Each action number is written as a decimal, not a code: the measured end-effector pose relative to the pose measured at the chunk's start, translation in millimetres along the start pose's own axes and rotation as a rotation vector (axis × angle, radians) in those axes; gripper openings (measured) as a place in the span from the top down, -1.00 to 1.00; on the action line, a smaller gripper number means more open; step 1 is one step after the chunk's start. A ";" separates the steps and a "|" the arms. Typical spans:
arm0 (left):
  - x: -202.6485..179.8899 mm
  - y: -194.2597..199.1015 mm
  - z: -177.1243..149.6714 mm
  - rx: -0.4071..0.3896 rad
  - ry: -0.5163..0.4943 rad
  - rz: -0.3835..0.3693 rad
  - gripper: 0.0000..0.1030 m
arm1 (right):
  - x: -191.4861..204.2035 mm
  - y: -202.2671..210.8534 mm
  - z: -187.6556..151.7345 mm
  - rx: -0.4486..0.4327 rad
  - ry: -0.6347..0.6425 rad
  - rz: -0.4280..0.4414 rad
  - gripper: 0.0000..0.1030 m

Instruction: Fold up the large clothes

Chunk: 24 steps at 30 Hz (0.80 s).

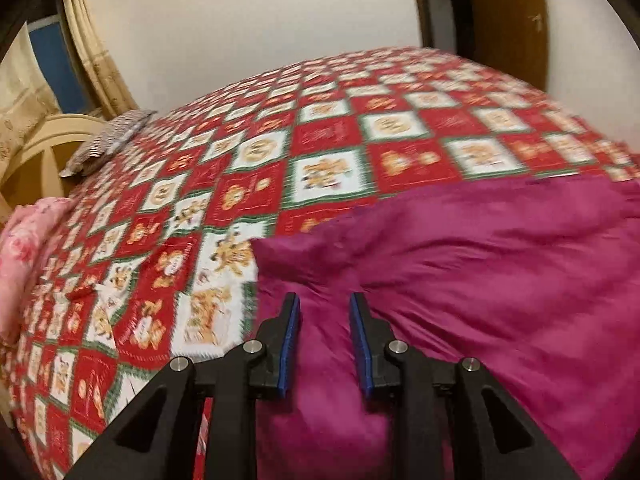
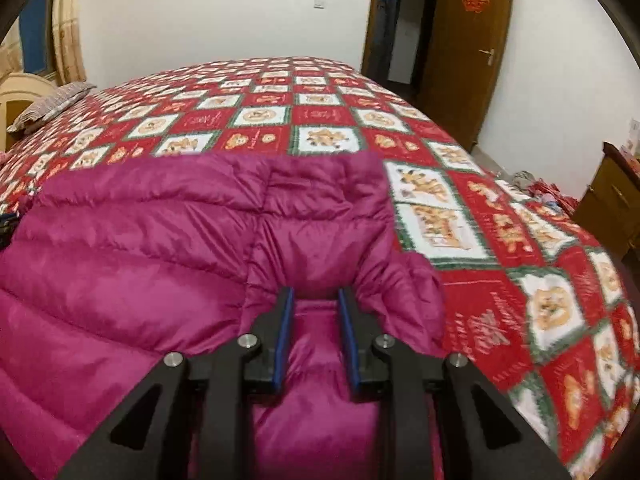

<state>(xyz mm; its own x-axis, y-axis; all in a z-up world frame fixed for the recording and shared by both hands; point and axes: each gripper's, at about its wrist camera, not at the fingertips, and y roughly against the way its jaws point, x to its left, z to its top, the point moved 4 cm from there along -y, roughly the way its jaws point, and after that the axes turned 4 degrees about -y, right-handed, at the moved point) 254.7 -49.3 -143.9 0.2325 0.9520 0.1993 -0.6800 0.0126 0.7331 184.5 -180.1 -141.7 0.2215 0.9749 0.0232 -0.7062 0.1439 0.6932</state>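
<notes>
- A bed (image 2: 256, 92) is being covered by a red, white and green patchwork quilt (image 1: 328, 144).
- A magenta quilted jacket (image 2: 132, 248) is being spread over the near part of the bed.
- The left claw (image 1: 325, 304) is being held apart over jacket fabric; no pinch is being seen.
- The right claw (image 2: 315, 298) is being held slightly apart, a fold lying between its pads; pressing cannot be told.
- A striped pillow (image 1: 108, 140), beige curtains (image 1: 96, 48), white wall (image 2: 224, 12) and brown door (image 2: 468, 40) are being shown behind.
</notes>
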 end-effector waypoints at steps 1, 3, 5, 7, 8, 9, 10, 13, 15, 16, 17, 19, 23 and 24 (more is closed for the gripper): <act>-3.8 5.9 0.0 -0.007 0.006 -0.017 0.48 | 9.0 14.8 1.9 -0.024 -0.014 0.052 0.49; -15.1 19.6 -3.8 -0.017 0.017 -0.045 0.48 | 29.3 31.9 2.6 -0.043 0.004 0.110 0.49; -28.9 22.7 -9.7 -0.009 0.004 -0.064 0.48 | 60.1 43.6 -1.2 -0.047 0.045 0.175 0.49; -40.0 20.3 -14.8 0.001 -0.012 -0.072 0.48 | 81.2 44.1 -7.2 -0.034 0.062 0.223 0.49; -43.7 17.1 -17.8 0.007 -0.022 -0.054 0.47 | 94.3 41.0 -12.9 -0.021 0.079 0.241 0.49; -45.7 16.5 -19.2 0.008 -0.024 -0.046 0.47 | 101.6 36.7 -17.7 -0.010 0.095 0.240 0.49; -46.0 15.6 -19.6 0.008 -0.022 -0.046 0.47 | 106.1 32.2 -21.3 -0.002 0.106 0.231 0.49; -44.7 14.4 -18.7 0.015 -0.017 -0.051 0.47 | 110.0 20.7 -33.0 0.009 0.105 0.211 0.49; -43.7 14.9 -18.2 0.019 -0.011 -0.058 0.47 | 104.8 15.6 -36.8 0.017 0.075 0.224 0.49; -42.8 15.5 -18.6 0.020 -0.007 -0.060 0.47 | 104.3 15.9 -36.6 0.020 0.070 0.226 0.49; -40.9 17.5 -19.3 0.020 0.000 -0.063 0.46 | 104.8 16.2 -36.0 0.025 0.070 0.223 0.49; -33.7 23.4 -21.3 0.018 0.030 -0.072 0.46 | 105.9 20.9 -32.3 0.031 0.068 0.216 0.49; -9.7 39.5 -28.0 0.000 0.125 -0.056 0.03 | 114.2 37.3 -23.8 -0.011 0.056 0.239 0.49; -1.8 43.2 -30.1 -0.004 0.151 -0.041 -0.15 | 118.3 39.4 -23.0 -0.022 0.062 0.243 0.49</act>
<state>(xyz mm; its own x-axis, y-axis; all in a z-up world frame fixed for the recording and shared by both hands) 203.9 -41.3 -132.2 0.1533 0.9858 0.0692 -0.6751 0.0534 0.7358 167.4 -55.2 -128.3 0.0018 0.9898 0.1425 -0.7484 -0.0932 0.6567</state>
